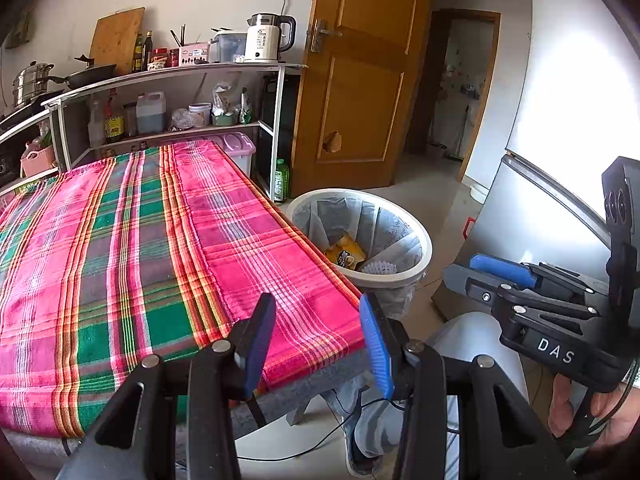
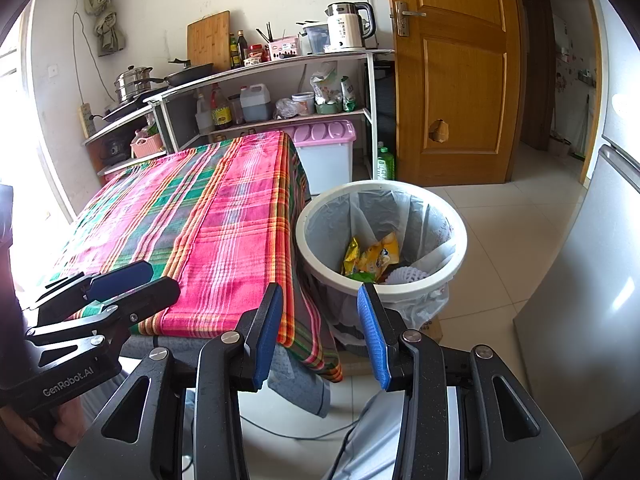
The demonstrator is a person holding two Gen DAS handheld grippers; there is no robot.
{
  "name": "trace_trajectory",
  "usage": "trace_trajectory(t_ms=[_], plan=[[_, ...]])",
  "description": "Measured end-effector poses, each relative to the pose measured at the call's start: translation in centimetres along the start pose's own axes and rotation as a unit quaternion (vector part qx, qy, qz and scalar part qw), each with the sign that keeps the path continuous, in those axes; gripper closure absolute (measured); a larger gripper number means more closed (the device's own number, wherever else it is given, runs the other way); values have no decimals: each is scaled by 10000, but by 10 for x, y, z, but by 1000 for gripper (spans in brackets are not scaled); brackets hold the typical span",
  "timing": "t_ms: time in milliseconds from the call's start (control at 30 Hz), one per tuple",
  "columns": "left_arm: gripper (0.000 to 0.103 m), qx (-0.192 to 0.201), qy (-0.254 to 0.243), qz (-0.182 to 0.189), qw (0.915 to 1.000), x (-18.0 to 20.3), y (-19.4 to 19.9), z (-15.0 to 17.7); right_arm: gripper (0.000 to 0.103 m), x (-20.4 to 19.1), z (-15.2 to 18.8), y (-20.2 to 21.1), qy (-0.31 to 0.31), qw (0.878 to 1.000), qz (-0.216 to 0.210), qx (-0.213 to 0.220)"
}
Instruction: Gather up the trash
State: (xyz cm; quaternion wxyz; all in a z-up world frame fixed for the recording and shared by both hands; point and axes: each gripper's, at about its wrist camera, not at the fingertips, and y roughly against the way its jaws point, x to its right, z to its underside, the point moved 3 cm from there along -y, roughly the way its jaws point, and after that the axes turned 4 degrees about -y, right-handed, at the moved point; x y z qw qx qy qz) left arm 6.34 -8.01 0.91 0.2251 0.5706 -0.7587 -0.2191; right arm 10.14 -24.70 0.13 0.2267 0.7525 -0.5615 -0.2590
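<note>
Yellow wrappers [image 2: 372, 258] lie half-hidden in the lined bin [image 2: 380, 290]; both grippers' fingers [image 2: 262, 334] stand apart, empty.

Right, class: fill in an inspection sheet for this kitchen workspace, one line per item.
Surface: table under a plaid cloth; nothing lies on it.
Job's things: white bin with a liner beside the table; yellow wrappers and a white foam net inside.
Clutter: nothing seen on the cloth.
Grippers: left gripper and right gripper both open, holding nothing.
Cables: a thin black cable on the floor under the table edge.
Surroundings: shelf with kettle, wooden door, fridge, tiled floor.
</note>
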Motion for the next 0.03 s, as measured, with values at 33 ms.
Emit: trace_trajectory(t_ms=[33], plan=[[58,-11,7,10,10000,0,0,0,63,0,0,0,-1,10000,-2,-2]])
